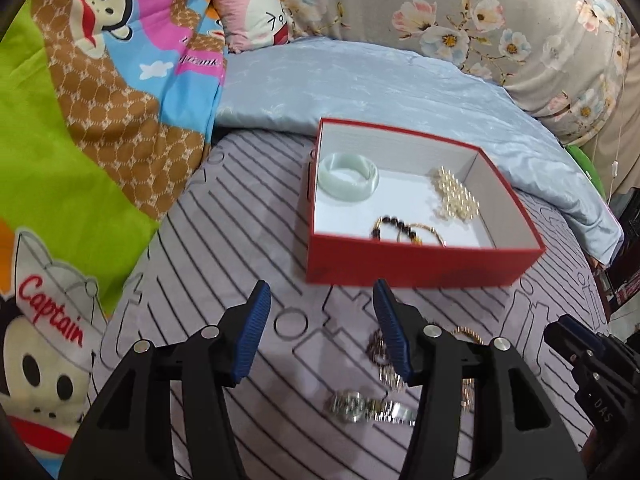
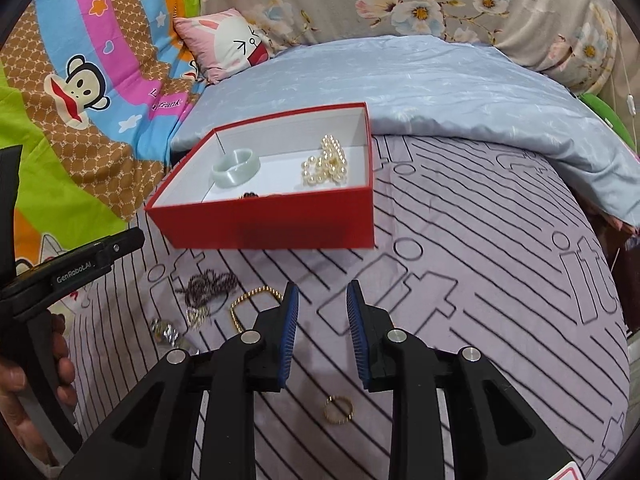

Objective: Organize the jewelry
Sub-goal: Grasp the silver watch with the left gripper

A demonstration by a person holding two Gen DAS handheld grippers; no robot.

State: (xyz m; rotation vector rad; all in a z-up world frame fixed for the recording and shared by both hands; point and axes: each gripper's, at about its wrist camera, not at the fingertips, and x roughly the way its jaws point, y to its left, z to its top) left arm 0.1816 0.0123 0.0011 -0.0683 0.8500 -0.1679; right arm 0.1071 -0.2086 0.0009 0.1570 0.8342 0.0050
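Note:
A red box with a white lining sits on the striped bedsheet. In it lie a pale green bangle, a pearl string and a dark bead bracelet. My left gripper is open and empty, just short of the box's front wall. Below it on the sheet lie a silver watch, a dark necklace and a gold chain. My right gripper is open a little and empty, with a gold ring on the sheet under its fingers.
A light blue quilt is bunched behind the box, with a floral cover beyond it. A cartoon blanket and a pink pillow lie to the left. A hand grips the left gripper's handle at the left edge.

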